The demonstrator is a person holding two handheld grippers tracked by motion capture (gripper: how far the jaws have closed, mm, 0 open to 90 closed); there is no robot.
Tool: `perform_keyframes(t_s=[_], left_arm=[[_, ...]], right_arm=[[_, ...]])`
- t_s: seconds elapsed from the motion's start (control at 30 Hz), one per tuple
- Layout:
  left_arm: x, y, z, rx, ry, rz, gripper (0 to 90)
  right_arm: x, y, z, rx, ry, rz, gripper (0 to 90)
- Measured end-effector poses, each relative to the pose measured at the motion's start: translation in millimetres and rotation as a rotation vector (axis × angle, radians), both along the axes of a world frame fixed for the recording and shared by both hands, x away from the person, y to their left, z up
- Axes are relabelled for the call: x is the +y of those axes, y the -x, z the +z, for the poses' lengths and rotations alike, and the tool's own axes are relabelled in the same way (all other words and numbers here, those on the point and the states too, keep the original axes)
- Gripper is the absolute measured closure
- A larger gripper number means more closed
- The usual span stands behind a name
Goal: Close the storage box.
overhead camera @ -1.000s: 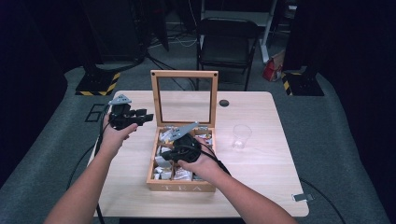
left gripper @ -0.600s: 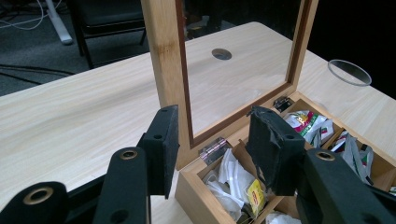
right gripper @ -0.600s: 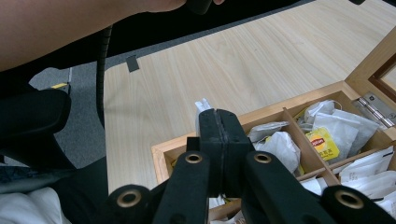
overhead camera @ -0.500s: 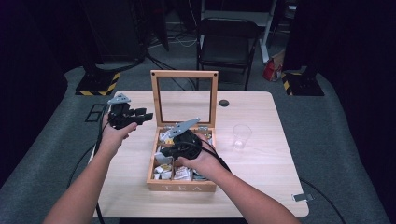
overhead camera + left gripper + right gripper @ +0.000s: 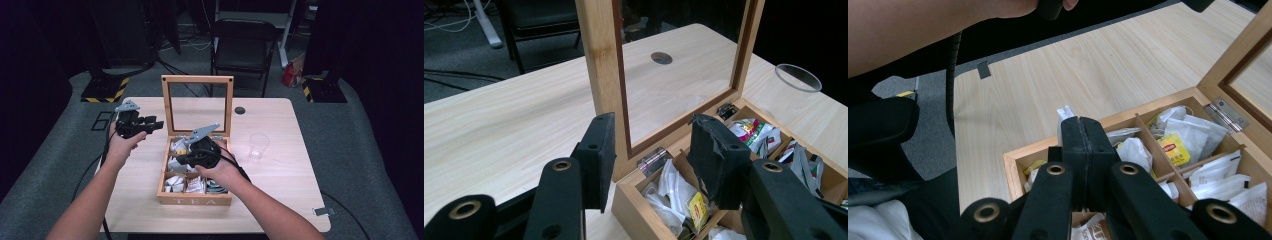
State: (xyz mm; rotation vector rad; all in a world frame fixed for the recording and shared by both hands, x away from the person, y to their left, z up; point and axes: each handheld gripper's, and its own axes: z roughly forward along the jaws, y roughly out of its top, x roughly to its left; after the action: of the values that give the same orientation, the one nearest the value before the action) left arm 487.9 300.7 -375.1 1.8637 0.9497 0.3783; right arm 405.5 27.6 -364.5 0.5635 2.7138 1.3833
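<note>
Over the near half of the table sits the tea box (image 5: 195, 200), lid (image 5: 197, 80) standing upright at its far side, so opening is already done. Your right claw (image 5: 1082, 135) is down over the left-hand compartments with its jaws pressed fully together; a bit of white paper (image 5: 1064, 114) pokes up just behind the pads, which looks like a tea bag pinched between them, though how much of it is caught you cannot tell from the right gripper view. By my reading you are at the pick: the bag is gripped but not yet lifted clear of the box.

Your left claw (image 5: 651, 160) hovers near the table's left edge, beside the lid's frame, jaws apart with nothing between them and touching nothing.

Toward the right edge stands a clear cup (image 5: 258, 146), empty as far as the high view lets you see, and well apart from the box. If the bag is meant for it, the lift, the carry across and the drop are all left.
</note>
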Motion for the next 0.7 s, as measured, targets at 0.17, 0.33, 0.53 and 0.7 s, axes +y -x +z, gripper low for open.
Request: perform_keyframes(t_s=[0.17, 0.33, 0.53, 0.7], left_arm=[[0.3, 0.0, -0.2, -0.001, 0.0, 0.001, 53.2], [0.5, 0.2, -0.8, 0.004, -0.002, 0.0, 53.2], [0.0, 0.1, -1.4, 0.003, 0.0, 0.002, 53.2], [0.4, -0.1, -1.5, 0.003, 0.001, 0.004, 53.2]], right_arm=[[-7.2, -1.4, 1.6, -0.001, 0.004, -0.017, 90.0], [-16.6, -4.2, 3.0, -0.007, 0.01, -0.034, 90.0], [-30.0, -9.7, 2.6, -0.018, 0.019, -0.061, 90.0], [-41.9, -13.7, 3.2, -0.021, 0.02, -0.094, 90.0]])
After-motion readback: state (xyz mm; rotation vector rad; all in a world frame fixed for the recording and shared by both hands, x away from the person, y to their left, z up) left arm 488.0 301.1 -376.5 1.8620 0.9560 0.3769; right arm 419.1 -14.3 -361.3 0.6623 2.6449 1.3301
